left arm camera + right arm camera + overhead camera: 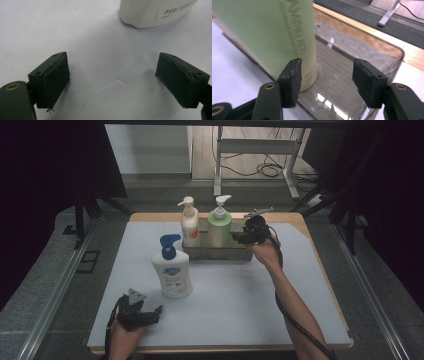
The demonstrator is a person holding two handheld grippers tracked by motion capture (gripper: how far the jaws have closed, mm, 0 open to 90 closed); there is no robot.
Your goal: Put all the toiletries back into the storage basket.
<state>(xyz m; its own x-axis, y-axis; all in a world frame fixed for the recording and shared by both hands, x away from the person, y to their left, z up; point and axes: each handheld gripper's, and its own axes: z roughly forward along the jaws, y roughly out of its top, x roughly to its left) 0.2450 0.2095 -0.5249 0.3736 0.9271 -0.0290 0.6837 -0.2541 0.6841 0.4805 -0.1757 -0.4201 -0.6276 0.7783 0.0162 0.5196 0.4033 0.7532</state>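
We see a pale lavender mat [235, 295] covering a wooden table [300, 218], whose bare edge shows at the far side and along the right. Around it lies grey flooring; beyond the far edge stand the white legs of a frame [218, 175] with dark cables on the floor, and black curtains close both sides.

We count three pump bottles, one tray and two grippers. A clear, shallow tray [217, 254] sits at the far middle of the mat. In it stand a green bottle [219, 226] and, to its left, a white bottle with an orange label [189, 224]. A larger white bottle with a blue pump [172, 270] stands on the mat, in front of the tray and to its left.

The right gripper [239, 238] reaches into the tray's right end, just beside the green bottle [274, 32]; its jaws are half spread, one pad close against the bottle's side, and they grasp nothing, with only the tray floor [342, 82] between them.

The left gripper [150, 312] rests low at the near left, jaws wide apart over bare mat [112, 75], holding nothing, the base of the blue-pump bottle [150, 12] ahead of it.
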